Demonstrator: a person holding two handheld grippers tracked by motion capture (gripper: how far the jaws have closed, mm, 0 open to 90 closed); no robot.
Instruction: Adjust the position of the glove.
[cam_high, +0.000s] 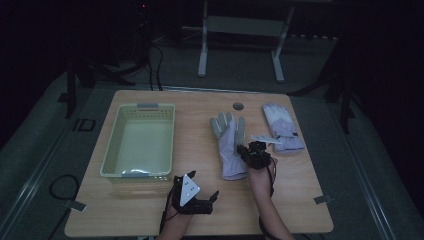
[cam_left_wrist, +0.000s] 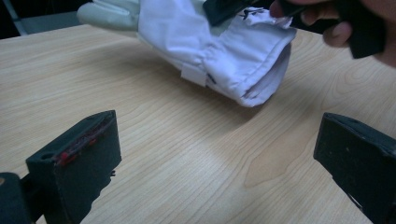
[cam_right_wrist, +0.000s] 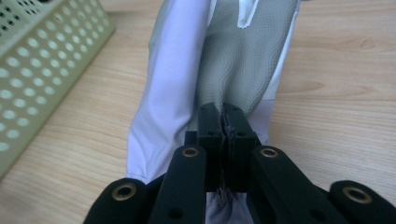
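A white glove (cam_high: 227, 145) with a grey palm lies flat in the middle of the table, fingers pointing away. My right gripper (cam_high: 248, 151) is shut on the fabric at the glove's cuff edge; in the right gripper view the jaws (cam_right_wrist: 224, 133) pinch the glove (cam_right_wrist: 233, 60) with cloth between them. My left gripper (cam_high: 205, 185) is open near the table's front edge, apart from the glove. In the left gripper view, the left gripper (cam_left_wrist: 217, 158) holds nothing, and the glove's cuff (cam_left_wrist: 233, 60) lies ahead under the right gripper (cam_left_wrist: 299, 9).
A pale green perforated basket (cam_high: 112, 150) stands empty at the left; its wall (cam_right_wrist: 42, 60) is close beside the glove. A second white glove (cam_high: 282, 125) lies at the back right. A round grommet (cam_high: 238, 106) sits near the table's far edge.
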